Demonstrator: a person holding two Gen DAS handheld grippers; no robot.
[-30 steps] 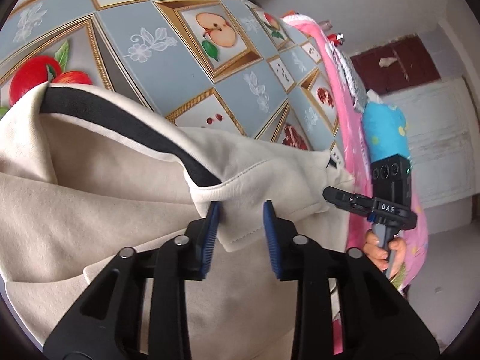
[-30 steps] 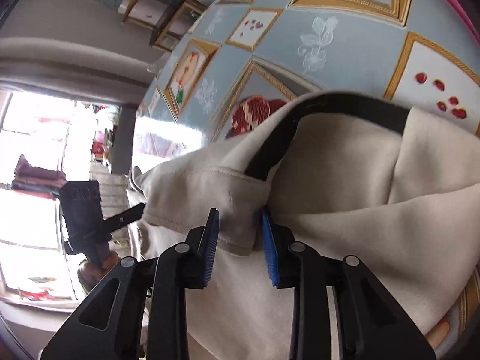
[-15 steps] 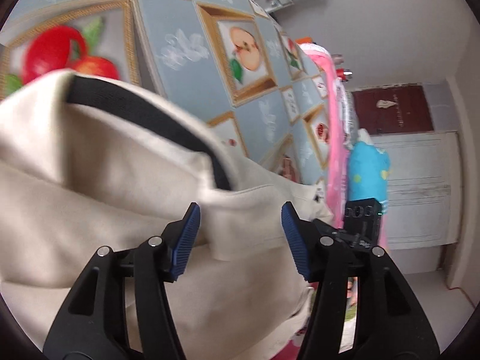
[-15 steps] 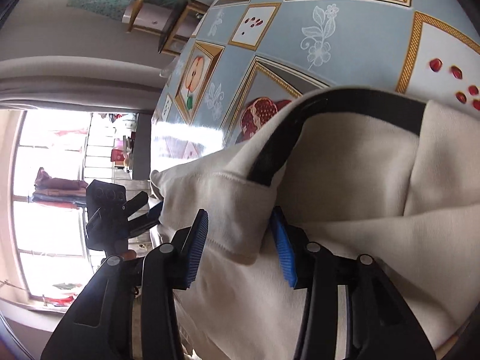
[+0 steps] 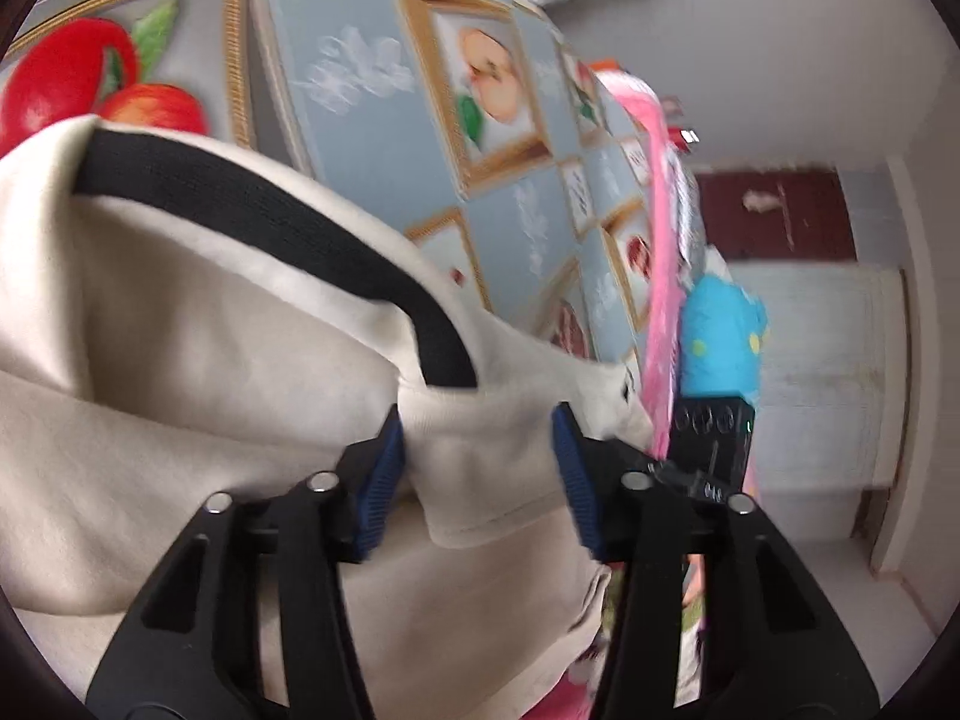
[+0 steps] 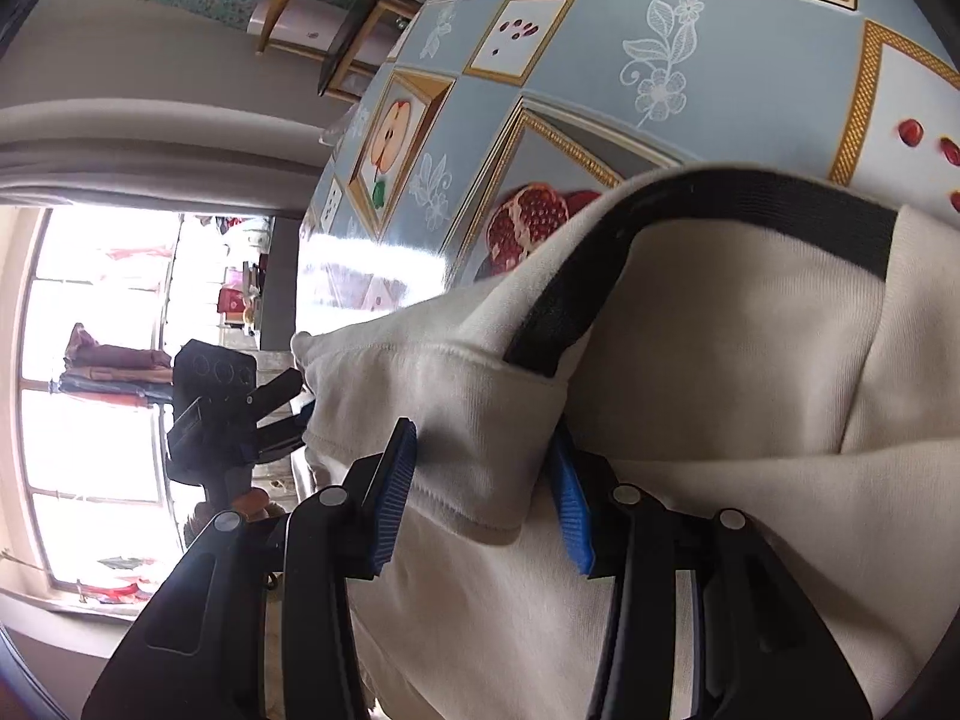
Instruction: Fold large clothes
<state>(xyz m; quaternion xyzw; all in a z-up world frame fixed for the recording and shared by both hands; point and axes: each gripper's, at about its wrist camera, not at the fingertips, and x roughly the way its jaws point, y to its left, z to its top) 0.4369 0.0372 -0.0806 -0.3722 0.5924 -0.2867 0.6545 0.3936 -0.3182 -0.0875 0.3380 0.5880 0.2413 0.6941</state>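
Left gripper: a hemmed fold of the cream garment sits between its blue pads; the jaws have just been closing, yet a gap shows beside the right pad, so no firm pinch.
Right gripper: nearest edge of the garment, a hemmed flap between its blue pads; jaws part-spread, cloth brushing both pads, but I cannot tell whether it is clamped.
Garment: heaped on the tablecloth, black neckband on the far side of the heap.
Tablecloth: blue, fruit panels, stretching beyond the garment.
Pink cloth: past the garment, at the tablecloth's edge.
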